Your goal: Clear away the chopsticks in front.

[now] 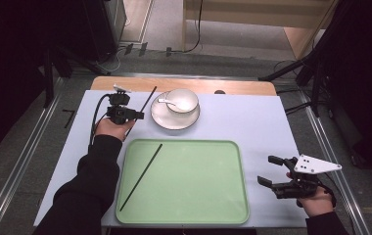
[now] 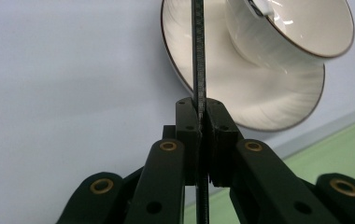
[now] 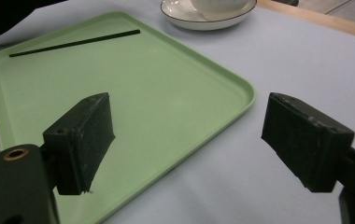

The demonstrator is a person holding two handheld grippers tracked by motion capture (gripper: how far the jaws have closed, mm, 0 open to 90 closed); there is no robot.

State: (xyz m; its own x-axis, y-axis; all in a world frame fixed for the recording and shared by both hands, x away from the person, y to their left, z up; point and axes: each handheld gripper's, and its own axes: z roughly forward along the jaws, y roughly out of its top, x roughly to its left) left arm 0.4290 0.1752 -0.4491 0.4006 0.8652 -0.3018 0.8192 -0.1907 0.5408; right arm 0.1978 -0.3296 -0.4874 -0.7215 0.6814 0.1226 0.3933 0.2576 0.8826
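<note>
Left gripper (image 1: pixel 137 115), upper left, clamps a black chopstick (image 1: pixel 149 100); its lower end is hidden between the jaws. Right gripper (image 1: pixel 269 171), lower right, stands open and empty. The bowl (image 2: pixel 301 28) is cut off at top.

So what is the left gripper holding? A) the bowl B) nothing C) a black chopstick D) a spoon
C: in the left gripper view the left gripper has its jaws shut on a thin black chopstick, beside the plate.

Left hand-held gripper (image 1: pixel 137 116) has its jaws pinched tight, forearm reaching forward; right hand-held gripper (image 1: pixel 270 171) sits low, jaws spread wide, pointing left.
</note>
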